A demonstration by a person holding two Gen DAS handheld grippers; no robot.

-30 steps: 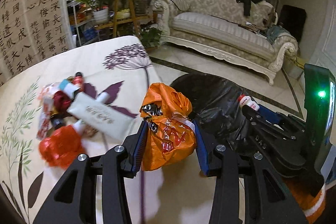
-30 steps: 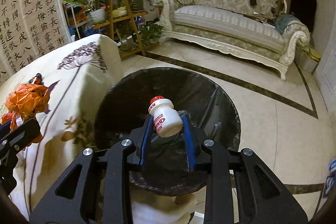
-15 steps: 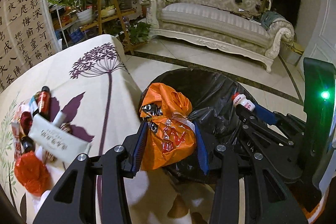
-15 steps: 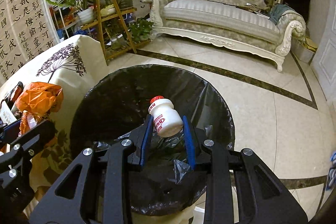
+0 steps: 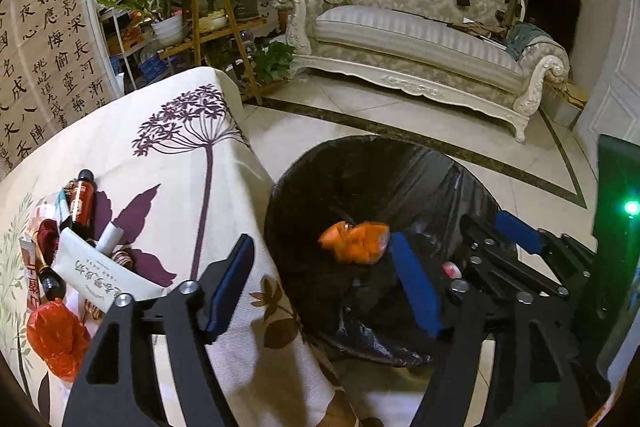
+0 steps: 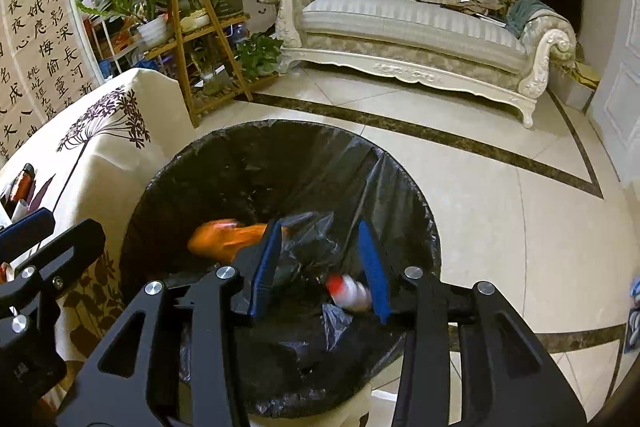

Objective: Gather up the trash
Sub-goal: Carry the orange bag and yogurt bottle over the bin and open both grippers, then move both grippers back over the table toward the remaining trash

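A bin lined with a black bag [image 5: 400, 163] [image 6: 256, 143] stands on the floor beside the table. My left gripper [image 5: 320, 279] is open over the bin's near rim. An orange plastic bag [image 5: 354, 241] [image 6: 228, 237], blurred, is inside the bin, free of the fingers. My right gripper [image 6: 320, 263] is open above the bin. A small white bottle with a red cap [image 6: 348, 291] is blurred between its fingers, free of them; its red cap [image 5: 451, 270] shows in the left wrist view.
The table with a flower-print cloth [image 5: 172, 163] holds a trash pile at left: a red bottle [image 5: 82, 201], a white packet [image 5: 100, 277], an orange-red bag [image 5: 56, 337]. A sofa [image 5: 420, 39] and plant stand [image 5: 208, 23] lie beyond tiled floor [image 6: 500, 195].
Both grippers have opened. The orange bag left my left gripper and the white bottle left my right gripper; both are dropping into the bin. Both grippers moved further over the bin.
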